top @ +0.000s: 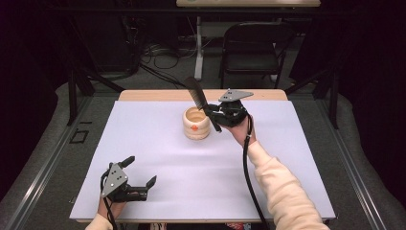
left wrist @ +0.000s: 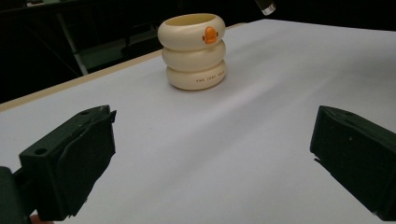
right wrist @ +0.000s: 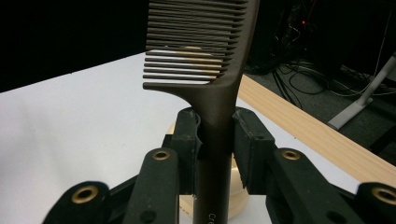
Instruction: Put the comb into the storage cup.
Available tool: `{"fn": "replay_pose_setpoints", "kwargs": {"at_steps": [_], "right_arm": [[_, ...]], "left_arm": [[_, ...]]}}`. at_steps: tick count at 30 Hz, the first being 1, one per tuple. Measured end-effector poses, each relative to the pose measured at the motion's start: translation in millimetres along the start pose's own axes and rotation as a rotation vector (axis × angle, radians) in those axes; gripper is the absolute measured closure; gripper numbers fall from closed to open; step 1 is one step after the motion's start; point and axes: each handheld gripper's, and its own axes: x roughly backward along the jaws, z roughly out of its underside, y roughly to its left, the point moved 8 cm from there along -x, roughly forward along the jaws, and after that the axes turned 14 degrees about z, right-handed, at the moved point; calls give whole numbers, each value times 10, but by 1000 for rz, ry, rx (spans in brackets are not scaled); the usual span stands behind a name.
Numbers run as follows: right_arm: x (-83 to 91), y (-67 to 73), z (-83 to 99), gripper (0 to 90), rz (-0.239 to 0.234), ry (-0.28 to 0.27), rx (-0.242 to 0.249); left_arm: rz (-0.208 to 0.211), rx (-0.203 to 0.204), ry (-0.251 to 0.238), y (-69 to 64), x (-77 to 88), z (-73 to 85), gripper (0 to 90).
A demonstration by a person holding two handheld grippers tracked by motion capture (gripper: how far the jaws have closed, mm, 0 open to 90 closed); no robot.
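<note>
Comb [top: 197, 94] stood clamped by its handle in the jaws of the right gripper [top: 216, 114], teeth end raised and leaning far-left, just right of and above the cream ringed holder [top: 197, 123] at the far middle of the bench [top: 143, 143]. Left gripper [top: 141, 170] rested near-left, jaws wide apart with nothing between them.

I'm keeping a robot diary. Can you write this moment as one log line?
right gripper: shut on comb, beside cream ringed cup | left gripper: open, empty | surface: white table
</note>
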Motion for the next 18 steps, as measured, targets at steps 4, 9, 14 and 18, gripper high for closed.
{"fn": "replay_pose_setpoints", "kwargs": {"at_steps": [4,9,14,18], "right_arm": [[-20,-3,-15,715,-3,2,-3],[-34,10,-40,715,-3,0,-1],[-53,16,-69,715,-3,0,3],[-70,17,-94,715,-2,2,3]], "left_arm": [[-1,0,-2,1,6,-3,0],[-1,0,0,-2,1,-1,0],[0,-1,0,-4,0,-2,0],[1,-1,-1,-3,1,-2,0]]}}
